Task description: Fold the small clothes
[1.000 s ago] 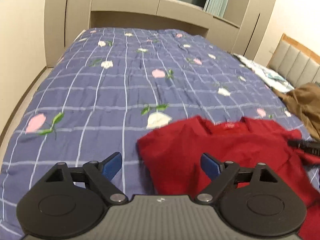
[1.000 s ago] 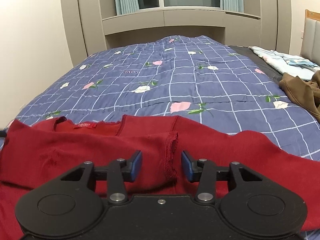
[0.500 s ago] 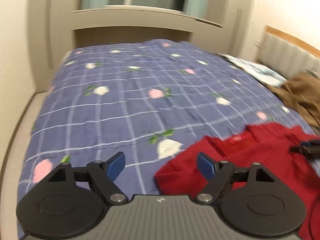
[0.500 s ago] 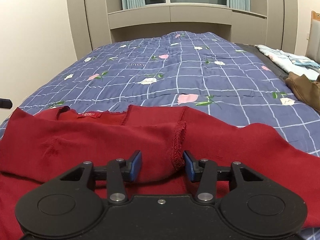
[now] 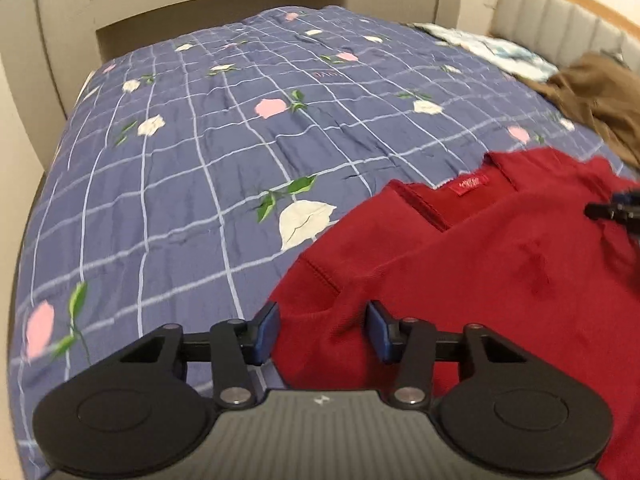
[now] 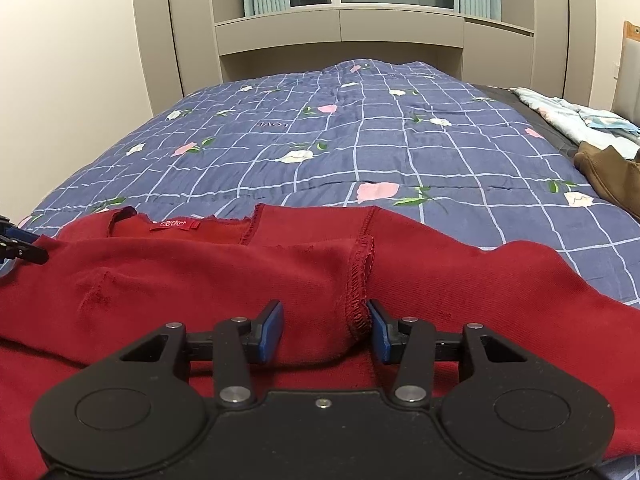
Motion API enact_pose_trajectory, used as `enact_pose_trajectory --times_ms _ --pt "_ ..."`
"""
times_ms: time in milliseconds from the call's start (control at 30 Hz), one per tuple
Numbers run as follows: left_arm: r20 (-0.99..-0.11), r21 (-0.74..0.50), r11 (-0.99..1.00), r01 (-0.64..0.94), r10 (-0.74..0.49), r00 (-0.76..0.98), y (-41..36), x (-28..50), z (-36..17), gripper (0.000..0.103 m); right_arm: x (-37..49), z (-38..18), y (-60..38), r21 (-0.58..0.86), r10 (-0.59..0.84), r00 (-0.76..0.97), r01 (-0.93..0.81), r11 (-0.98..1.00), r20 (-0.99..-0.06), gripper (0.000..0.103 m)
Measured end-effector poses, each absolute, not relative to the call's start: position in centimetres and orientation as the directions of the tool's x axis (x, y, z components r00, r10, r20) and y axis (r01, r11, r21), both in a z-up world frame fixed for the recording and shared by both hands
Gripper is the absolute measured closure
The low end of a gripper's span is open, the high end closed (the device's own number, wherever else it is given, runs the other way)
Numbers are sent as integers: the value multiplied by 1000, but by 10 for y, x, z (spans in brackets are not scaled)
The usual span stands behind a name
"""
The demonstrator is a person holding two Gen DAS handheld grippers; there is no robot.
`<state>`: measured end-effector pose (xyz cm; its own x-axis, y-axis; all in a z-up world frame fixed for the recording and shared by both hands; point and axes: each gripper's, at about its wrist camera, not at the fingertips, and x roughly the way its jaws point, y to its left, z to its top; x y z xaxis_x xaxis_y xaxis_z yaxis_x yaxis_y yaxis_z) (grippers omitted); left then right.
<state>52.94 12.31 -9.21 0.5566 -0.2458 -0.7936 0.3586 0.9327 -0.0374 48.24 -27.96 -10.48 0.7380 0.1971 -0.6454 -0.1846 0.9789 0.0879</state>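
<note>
A red knit top (image 5: 500,264) lies on the blue checked floral quilt (image 5: 224,148), its neck label facing the far side. My left gripper (image 5: 323,332) is open, its blue pads astride the top's left edge. My right gripper (image 6: 325,330) is open, with a folded sleeve and its stitched cuff (image 6: 360,280) lying between the pads. The top (image 6: 200,276) fills the near part of the right wrist view. The tip of each gripper shows at the edge of the other's view.
A brown garment (image 5: 600,96) and a pale patterned cloth (image 5: 496,48) lie at the right by the padded headboard. Beige cupboards and a window stand beyond the bed's far end (image 6: 340,32). A wall runs along the left side.
My left gripper has swung right and dropped over the top's left edge, its jaws narrowing. My right gripper has stayed over the folded sleeve, its jaws a little wider.
</note>
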Motion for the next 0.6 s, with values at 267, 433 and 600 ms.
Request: enact_pose_trajectory --times_ms 267,433,600 --pt "-747 -66 922 381 -298 594 145 528 -71 34 482 -109 -277 82 197 740 -189 979 -643 50" --pt "-739 -103 907 407 -344 580 135 536 -71 45 482 -110 -275 72 193 742 -192 979 -642 48" --pt "-793 29 916 400 -223 567 106 540 -89 98 482 -110 -273 63 186 744 -191 980 -641 52"
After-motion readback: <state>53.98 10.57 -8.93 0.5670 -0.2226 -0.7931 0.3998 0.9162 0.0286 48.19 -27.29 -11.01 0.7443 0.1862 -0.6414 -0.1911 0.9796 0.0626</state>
